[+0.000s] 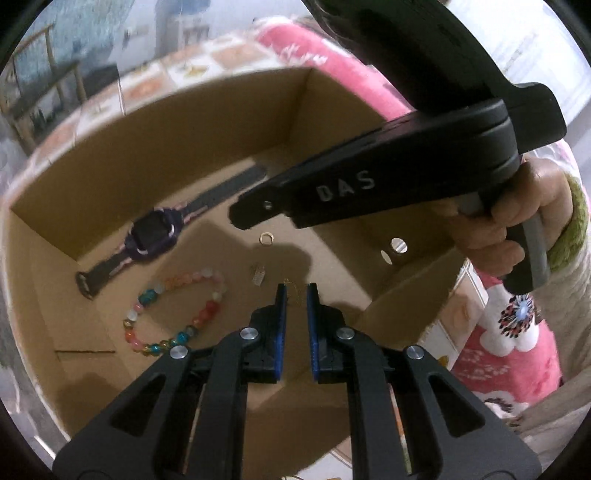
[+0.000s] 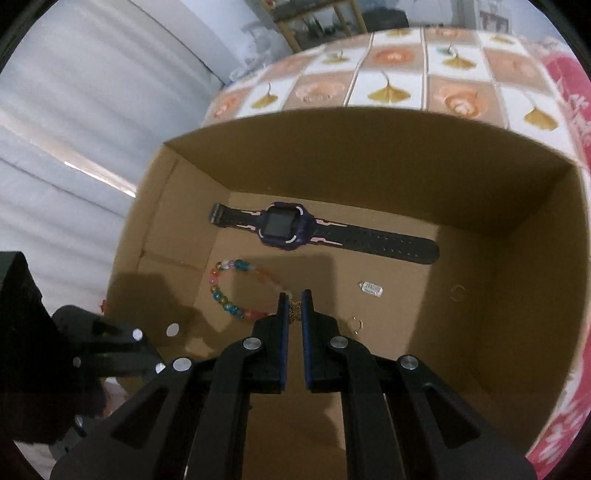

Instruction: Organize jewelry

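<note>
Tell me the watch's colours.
Dark purple case, black strap, pink accents on the watch; the right wrist view shows it best.

A home, flower-patterned tablecloth (image 2: pixel 391 88), pink fleece blanket (image 1: pixel 332 70), wooden shelf (image 2: pixel 317 18) behind

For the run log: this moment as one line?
stage: over cardboard box | right gripper: shut on gold charm | left gripper: grip unclear | boxed: watch, bead bracelet
</note>
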The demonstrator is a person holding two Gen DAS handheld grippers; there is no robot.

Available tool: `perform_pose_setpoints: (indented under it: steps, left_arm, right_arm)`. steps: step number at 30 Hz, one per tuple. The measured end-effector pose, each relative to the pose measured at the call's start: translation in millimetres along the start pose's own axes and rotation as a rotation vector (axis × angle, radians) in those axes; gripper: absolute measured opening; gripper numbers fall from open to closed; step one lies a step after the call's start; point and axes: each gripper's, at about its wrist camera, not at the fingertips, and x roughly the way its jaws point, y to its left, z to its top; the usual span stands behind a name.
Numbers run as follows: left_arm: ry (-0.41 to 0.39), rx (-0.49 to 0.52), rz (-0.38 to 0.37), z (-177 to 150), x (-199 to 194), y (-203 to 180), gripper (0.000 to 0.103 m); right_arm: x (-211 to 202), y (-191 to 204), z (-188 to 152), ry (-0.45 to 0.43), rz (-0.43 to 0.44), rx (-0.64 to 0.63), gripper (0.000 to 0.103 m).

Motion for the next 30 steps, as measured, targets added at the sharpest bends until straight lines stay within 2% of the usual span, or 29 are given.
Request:
perform_pose_setpoints:
  steps: [5,10,11,13,19,23,24,26,28,30]
  left_arm:
    - [0.035,-0.050,-0.009,3,10,10,0.010]
    - [0.041,-0.080,-0.034,2,9,12,0.022]
    - [0.039,-0.080,-0.032,2,8,12,0.023]
    - [0.027,-0.081,-0.028,2,4,13,0.031]
    - [-0.042,-0.095,0.008,1,-19,16,0.047]
    - [-0.141,-0.094,0.040,-9,-55,15,0.054]
    - [-0.180,-0.091,0.052,-15,-68,14,0.056]
    - [-0.271,-0.089,0.057,-30,-93,12,0.060]
    - [-0.359,-0.098,0.045,-51,-117,12,0.068]
    - [-0.443,-0.120,0.052,-81,-139,14,0.071]
  right_arm:
    - [13,-3,6,0.013,0.002,0.026,0.007]
    - [12,-6,11,-0.003,0.005,0.040,0.009]
    - [12,-6,11,-0.006,0.003,0.039,0.010]
    - [8,-6,12,-0.018,0.003,0.035,0.022]
    - [-20,0,11,-0.102,-0.006,0.001,0.030]
    - [-60,11,-3,-0.211,0.001,-0.032,0.034]
    - [-72,16,-9,-0.243,0.007,-0.047,0.039]
    - [-102,27,-32,-0.326,0.011,-0.084,0.045]
    - [-127,37,-61,-0.402,0.038,-0.128,0.051]
    - [-143,42,-89,-0.450,0.059,-0.149,0.053]
